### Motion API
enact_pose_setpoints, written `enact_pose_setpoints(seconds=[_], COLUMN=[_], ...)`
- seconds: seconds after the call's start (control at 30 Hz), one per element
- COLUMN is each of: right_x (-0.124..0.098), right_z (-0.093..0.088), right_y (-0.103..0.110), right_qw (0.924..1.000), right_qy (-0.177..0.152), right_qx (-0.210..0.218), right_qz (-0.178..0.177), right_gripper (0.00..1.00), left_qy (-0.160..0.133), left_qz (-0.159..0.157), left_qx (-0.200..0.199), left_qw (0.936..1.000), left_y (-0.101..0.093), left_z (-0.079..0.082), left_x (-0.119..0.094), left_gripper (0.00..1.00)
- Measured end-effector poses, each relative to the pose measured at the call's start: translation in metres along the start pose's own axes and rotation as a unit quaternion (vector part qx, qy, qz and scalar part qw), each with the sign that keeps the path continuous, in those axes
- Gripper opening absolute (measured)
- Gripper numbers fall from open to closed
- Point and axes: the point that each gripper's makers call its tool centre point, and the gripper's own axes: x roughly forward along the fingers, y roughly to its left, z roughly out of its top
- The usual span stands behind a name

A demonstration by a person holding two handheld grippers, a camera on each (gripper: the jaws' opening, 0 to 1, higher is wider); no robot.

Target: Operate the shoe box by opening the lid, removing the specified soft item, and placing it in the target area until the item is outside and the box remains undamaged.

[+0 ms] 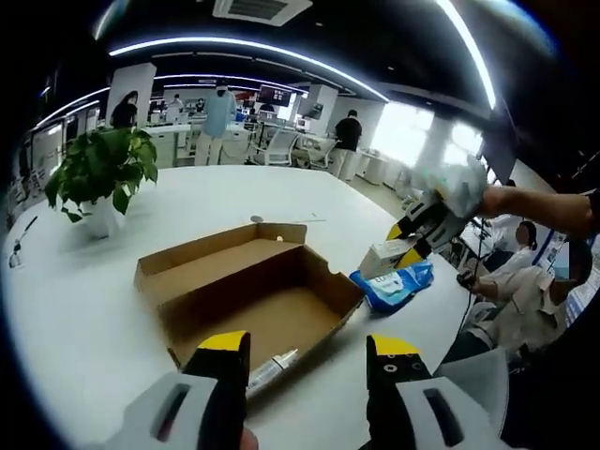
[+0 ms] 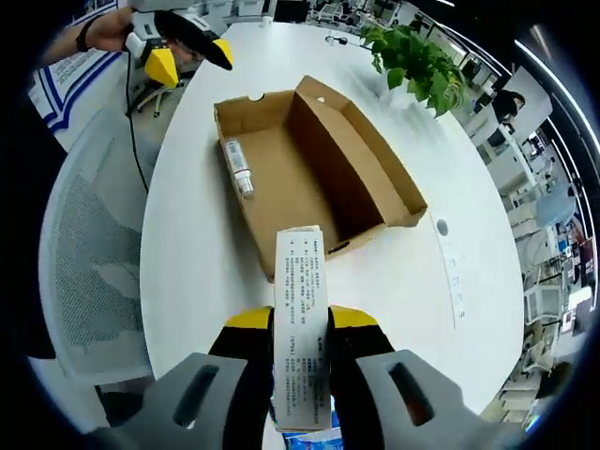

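So the right gripper (image 2: pixel 300 323) is clamped on a white printed carton (image 2: pixel 301 319), out of the shoe box (image 2: pixel 314 169).
Left gripper (image 1: pixel 309 349) hangs open over the tabletop (image 1: pixel 84 309); a tube (image 2: pixel 239 167) lies inside the box.

You're working in bright, even light: long ceiling strips (image 1: pixel 281 56) curve overhead in the left gripper view, and the windows (image 1: pixel 412 131) at the far side are blown out to white. The white table (image 1: pixel 84 309) reflects softly, without harsh glare. Shadows are faint, the deepest sitting inside the open box (image 2: pixel 309 159). Both views bend strongly toward their edges, stretching the chair (image 2: pixel 89 253) in the right gripper view. Your left gripper (image 1: pixel 307 361) looks slightly soft up close.
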Motion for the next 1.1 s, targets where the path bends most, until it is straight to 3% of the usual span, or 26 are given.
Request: enact_pose_setpoints(seconds=[0.37, 0.87, 1.1], right_x=[-0.022, -0.061, -0.069], right_z=[-0.058, -0.159, -0.19], right_y=[0.007, 0.028, 0.028], right_qw=[0.9989, 0.9904, 0.9863], right_qy=[0.012, 0.037, 0.046], right_qx=[0.044, 0.127, 0.152], right_qz=[-0.013, -0.04, -0.046], right_gripper=[0.19, 0.19, 0.19], left_qy=[0.005, 0.013, 0.016], left_qz=[-0.013, -0.049, -0.06], left_qx=[0.012, 0.043, 0.051], left_qw=[0.9998, 0.9978, 0.9968], left_y=[-0.011, -0.058, -0.071], left_z=[0.013, 0.029, 0.032], left_x=[0.02, 0.051, 0.062], left_gripper=[0.5, 0.5, 0.5])
